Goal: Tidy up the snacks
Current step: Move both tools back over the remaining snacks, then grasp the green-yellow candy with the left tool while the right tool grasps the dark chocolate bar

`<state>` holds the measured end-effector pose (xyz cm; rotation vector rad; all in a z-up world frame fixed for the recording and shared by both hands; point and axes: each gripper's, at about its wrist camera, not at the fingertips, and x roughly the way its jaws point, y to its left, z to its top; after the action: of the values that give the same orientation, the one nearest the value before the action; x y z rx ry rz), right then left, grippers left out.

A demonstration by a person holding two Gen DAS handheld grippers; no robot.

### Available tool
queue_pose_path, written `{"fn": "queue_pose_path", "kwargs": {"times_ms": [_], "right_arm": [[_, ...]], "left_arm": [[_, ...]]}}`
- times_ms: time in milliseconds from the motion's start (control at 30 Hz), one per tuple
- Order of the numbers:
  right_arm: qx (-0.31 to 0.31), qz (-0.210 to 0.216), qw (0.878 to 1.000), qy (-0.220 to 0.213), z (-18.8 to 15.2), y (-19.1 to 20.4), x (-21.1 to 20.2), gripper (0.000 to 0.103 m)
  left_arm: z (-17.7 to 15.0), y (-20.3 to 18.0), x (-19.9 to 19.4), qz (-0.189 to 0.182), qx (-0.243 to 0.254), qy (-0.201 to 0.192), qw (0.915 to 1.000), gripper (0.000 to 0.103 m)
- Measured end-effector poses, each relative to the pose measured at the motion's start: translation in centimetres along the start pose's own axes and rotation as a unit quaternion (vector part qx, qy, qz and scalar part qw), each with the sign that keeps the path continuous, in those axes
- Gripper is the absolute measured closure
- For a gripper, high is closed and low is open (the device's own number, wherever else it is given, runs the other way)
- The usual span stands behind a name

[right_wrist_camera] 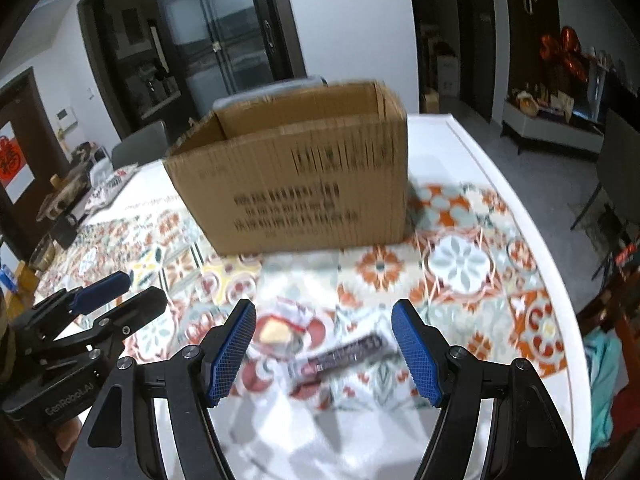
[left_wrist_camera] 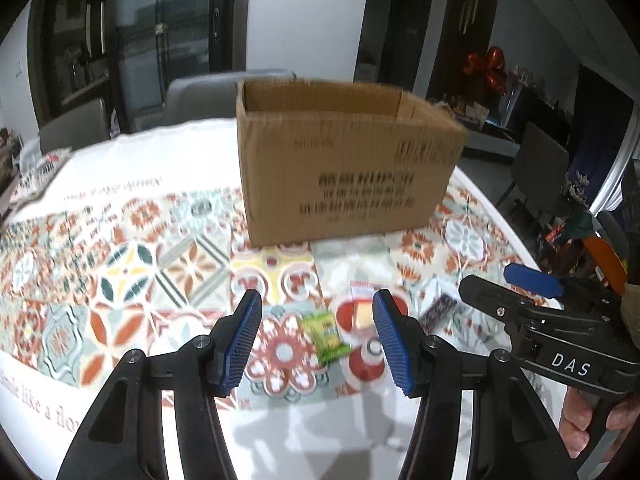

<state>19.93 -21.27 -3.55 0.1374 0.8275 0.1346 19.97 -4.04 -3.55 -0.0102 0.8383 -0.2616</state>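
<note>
An open cardboard box (left_wrist_camera: 344,168) stands on the patterned tablecloth; it also shows in the right wrist view (right_wrist_camera: 296,184). A small green snack packet (left_wrist_camera: 326,336) lies between my left gripper's (left_wrist_camera: 318,342) open fingers, below them on the table. A clear packet with a yellow snack (left_wrist_camera: 360,314) lies just right of it and shows in the right wrist view (right_wrist_camera: 282,330). A dark purple snack bar (right_wrist_camera: 344,356) lies between my right gripper's (right_wrist_camera: 326,350) open fingers; it also shows in the left wrist view (left_wrist_camera: 438,312). Both grippers hover empty above the table.
The table's white edge (right_wrist_camera: 520,232) curves along the right. Grey chairs (left_wrist_camera: 200,96) stand behind the box. Clutter (right_wrist_camera: 68,192) sits at the far left of the table. The right gripper's body (left_wrist_camera: 560,320) is close beside the left one.
</note>
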Motion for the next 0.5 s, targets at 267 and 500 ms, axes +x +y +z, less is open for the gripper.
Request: {"fn": "queue_pose_path", "kwargs": {"times_ms": [267, 500], "right_arm": [[0.034, 0.014, 0.998, 0.056, -2.7, -1.0, 2.7, 0.034], [0.059, 0.013, 0.995, 0.077, -3.1, -1.9, 4.6, 0.042]], "left_arm": [[-2.2, -0.3, 2.6, -0.006, -0.003, 0.038, 0.9993, 0.047], [-2.6, -0.1, 4.9, -0.012, -0.013, 0.061, 0.9980, 0.047]]}}
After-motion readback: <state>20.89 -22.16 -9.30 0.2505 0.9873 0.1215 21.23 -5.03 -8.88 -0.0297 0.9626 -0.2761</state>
